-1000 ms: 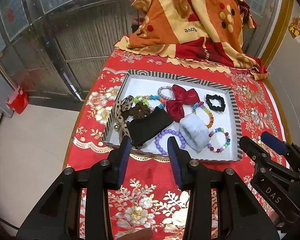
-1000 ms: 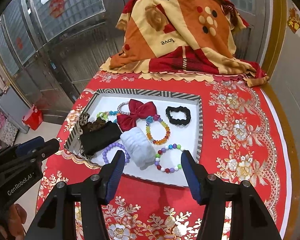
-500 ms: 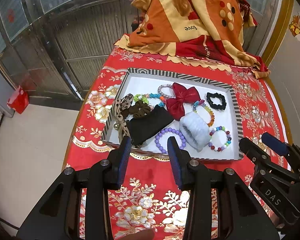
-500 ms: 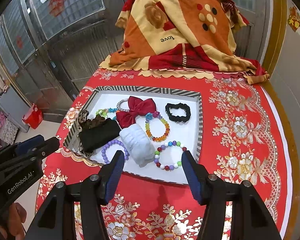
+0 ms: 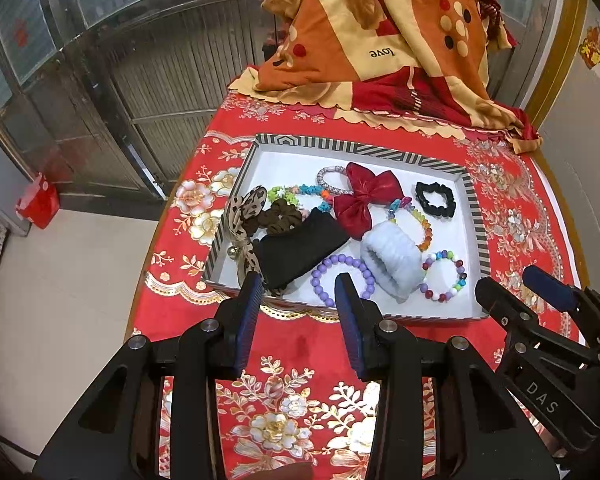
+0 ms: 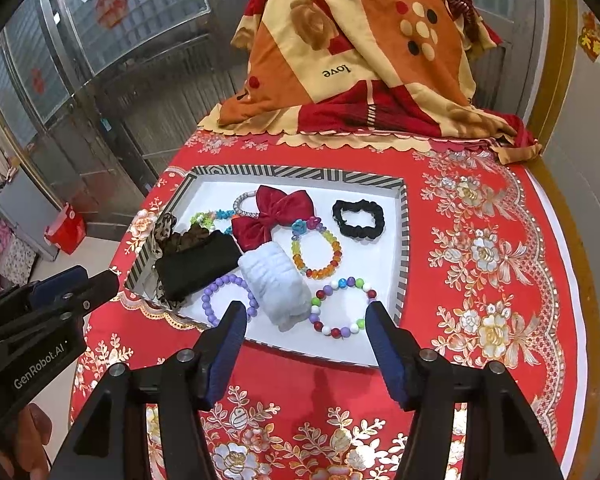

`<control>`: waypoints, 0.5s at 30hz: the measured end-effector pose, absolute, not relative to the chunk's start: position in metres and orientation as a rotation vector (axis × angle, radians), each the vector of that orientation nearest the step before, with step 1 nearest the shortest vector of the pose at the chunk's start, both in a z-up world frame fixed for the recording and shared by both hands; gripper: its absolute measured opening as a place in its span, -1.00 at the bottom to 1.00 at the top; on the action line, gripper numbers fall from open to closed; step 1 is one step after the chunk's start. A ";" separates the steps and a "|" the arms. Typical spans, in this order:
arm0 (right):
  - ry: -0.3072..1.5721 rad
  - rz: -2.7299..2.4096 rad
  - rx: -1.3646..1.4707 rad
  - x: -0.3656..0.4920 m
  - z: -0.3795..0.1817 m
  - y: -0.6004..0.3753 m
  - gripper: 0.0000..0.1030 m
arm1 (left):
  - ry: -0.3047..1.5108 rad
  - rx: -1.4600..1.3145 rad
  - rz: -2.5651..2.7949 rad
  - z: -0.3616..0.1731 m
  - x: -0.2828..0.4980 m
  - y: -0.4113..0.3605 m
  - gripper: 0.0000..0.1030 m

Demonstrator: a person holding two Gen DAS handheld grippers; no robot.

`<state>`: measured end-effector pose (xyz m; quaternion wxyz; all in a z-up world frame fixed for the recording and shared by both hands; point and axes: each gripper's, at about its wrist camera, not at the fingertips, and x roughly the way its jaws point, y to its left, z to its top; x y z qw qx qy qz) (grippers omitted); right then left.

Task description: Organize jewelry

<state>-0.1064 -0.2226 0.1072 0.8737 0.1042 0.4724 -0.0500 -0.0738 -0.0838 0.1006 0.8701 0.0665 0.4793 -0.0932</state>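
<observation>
Right gripper [image 6: 302,314] jaws slightly wider than before, empty; left gripper [image 5: 295,286] half-open, empty. Striped rectangular tray [image 6: 403,240] lies lengthwise along table's near edge.

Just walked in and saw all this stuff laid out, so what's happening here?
A person holds a gripper in each hand above a striped tray of bracelets and hair ties on a red tablecloth. Both the left gripper and right gripper are open and empty; the right's jaws have just been opening. Nothing is picked up yet.
</observation>
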 end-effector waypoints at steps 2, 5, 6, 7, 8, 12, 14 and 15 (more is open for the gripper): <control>0.988 -0.104 0.219 -0.107 0.107 -0.223 0.16 | 1.007 0.137 -0.195 0.099 -0.073 -0.084 -0.28; 0.992 -0.102 0.218 -0.106 0.105 -0.222 0.16 | 1.013 0.136 -0.191 0.096 -0.070 -0.084 -0.28; 0.994 -0.101 0.218 -0.106 0.105 -0.222 0.16 | 1.015 0.136 -0.190 0.095 -0.069 -0.082 -0.28; 0.996 -0.101 0.217 -0.105 0.104 -0.222 0.16 | 1.016 0.138 -0.189 0.095 -0.068 -0.083 -0.28; 0.997 -0.100 0.217 -0.105 0.103 -0.223 0.16 | 1.017 0.139 -0.189 0.095 -0.068 -0.084 -0.28; 1.002 -0.099 0.217 -0.104 0.101 -0.223 0.17 | 1.015 0.146 -0.191 0.094 -0.068 -0.083 -0.28; 1.004 -0.096 0.219 -0.104 0.099 -0.224 0.17 | 1.009 0.152 -0.194 0.094 -0.068 -0.087 -0.28; 1.005 -0.095 0.222 -0.104 0.098 -0.225 0.18 | 1.004 0.157 -0.197 0.094 -0.069 -0.088 -0.28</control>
